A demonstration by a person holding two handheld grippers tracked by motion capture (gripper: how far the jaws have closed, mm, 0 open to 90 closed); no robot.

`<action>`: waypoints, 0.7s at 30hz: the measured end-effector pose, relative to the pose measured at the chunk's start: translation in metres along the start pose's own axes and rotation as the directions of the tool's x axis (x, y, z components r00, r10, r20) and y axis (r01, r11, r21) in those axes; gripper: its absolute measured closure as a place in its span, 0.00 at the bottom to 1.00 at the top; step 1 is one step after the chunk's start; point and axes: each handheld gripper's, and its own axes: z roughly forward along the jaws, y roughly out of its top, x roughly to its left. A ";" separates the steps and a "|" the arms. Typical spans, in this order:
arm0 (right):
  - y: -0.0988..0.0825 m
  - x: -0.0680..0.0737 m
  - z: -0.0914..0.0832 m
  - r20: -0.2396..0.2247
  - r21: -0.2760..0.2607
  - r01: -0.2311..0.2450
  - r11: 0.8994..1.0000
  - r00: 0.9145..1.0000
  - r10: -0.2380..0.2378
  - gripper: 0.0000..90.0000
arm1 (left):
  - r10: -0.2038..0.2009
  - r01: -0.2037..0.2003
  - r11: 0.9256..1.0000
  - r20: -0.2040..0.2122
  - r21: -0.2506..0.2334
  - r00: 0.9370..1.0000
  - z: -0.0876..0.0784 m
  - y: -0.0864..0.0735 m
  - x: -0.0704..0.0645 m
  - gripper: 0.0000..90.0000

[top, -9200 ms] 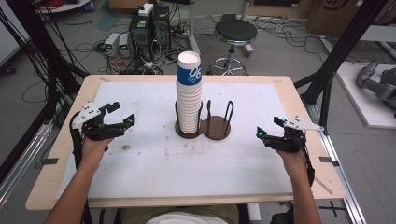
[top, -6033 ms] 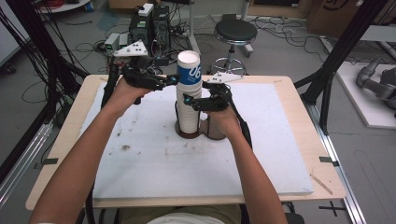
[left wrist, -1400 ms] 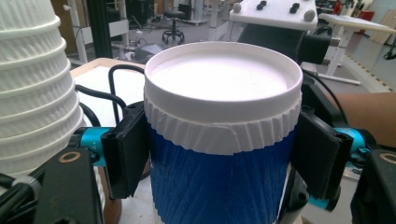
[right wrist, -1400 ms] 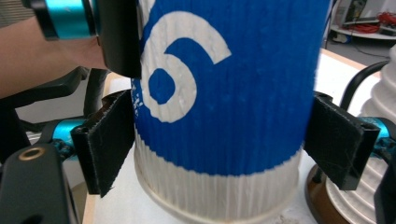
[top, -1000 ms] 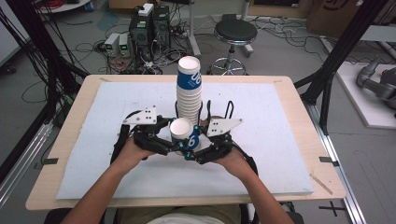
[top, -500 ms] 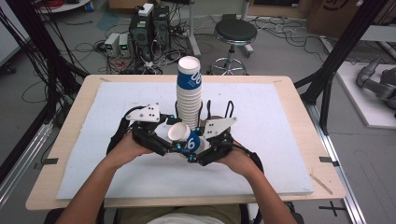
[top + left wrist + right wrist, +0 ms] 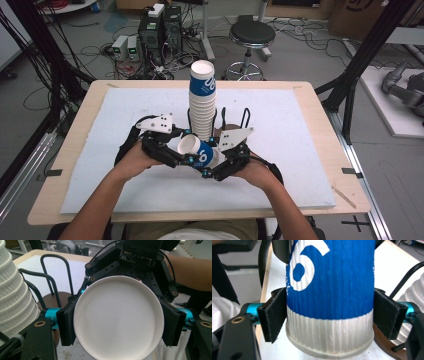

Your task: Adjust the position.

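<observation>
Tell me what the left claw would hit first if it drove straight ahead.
The paper cup. The left claw has just been closing its jaws, and the cup sits between them with its open mouth facing the claw. Nothing looks nearer in that line.

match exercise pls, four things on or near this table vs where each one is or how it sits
Things:
1. single cup
2. cup stack
3. stool
4. white mat

Places or states:
a. on the floor beyond the table
b. spread over the tabletop
c. tipped on its side, held above the mat
d. standing upright in the wire holder

Pairs: 1-c, 2-d, 3-a, 4-b
</observation>
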 end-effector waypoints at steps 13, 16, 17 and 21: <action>-0.010 -0.012 -0.021 -0.007 -0.191 -0.111 0.975 0.994 0.111 0.20 | -0.041 0.043 0.983 0.017 -0.176 0.999 -0.011 -0.012 0.012 0.33; -0.013 -0.011 -0.011 -0.023 -0.187 -0.117 0.975 0.993 0.115 0.18 | -0.032 0.036 0.980 0.027 -0.198 0.999 -0.010 -0.011 0.010 0.33; -0.013 -0.011 -0.011 -0.023 -0.187 -0.117 0.975 0.993 0.115 0.18 | -0.028 0.033 0.979 0.030 -0.199 0.999 -0.009 -0.011 0.009 0.33; -0.012 -0.010 -0.008 -0.037 -0.184 -0.112 0.977 0.994 0.107 0.19 | -0.023 0.030 0.980 0.039 -0.198 0.999 -0.006 -0.011 0.008 0.33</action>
